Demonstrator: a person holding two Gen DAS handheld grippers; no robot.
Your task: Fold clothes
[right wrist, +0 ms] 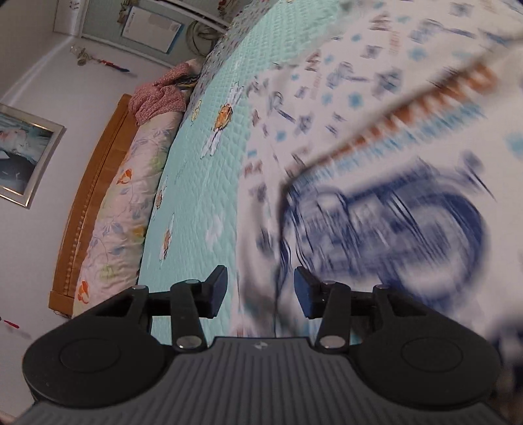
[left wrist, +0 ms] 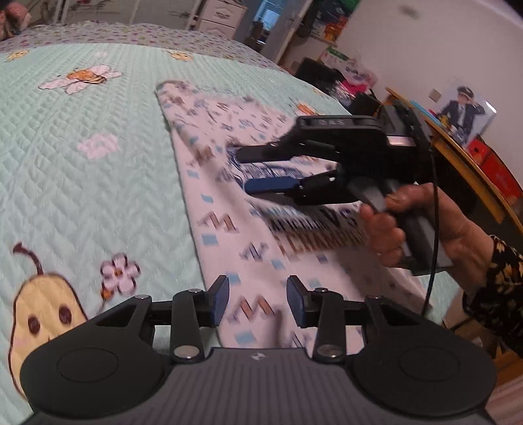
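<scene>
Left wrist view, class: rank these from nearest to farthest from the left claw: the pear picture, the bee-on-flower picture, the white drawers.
1. Pear picture, on the quilt just left of the left claw.
2. Bee-on-flower picture, far up the quilt, left.
3. White drawers, beyond the bed, top centre.

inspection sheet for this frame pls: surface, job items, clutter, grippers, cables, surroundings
Surface: mint quilted bedspread with bee, flower and pear appliqués.
Job's things: white patterned garment spread on the bed, one fold edge visible; motion blur hides detail.
Clutter: pink cloth bunched at the headboard end.
Grippers: left gripper open, above the garment's near edge; right gripper open, above the garment's print, held by a hand.
Cables: black cable hanging from the right gripper.
Surroundings: wooden headboard, framed picture, cluttered desk.
</scene>
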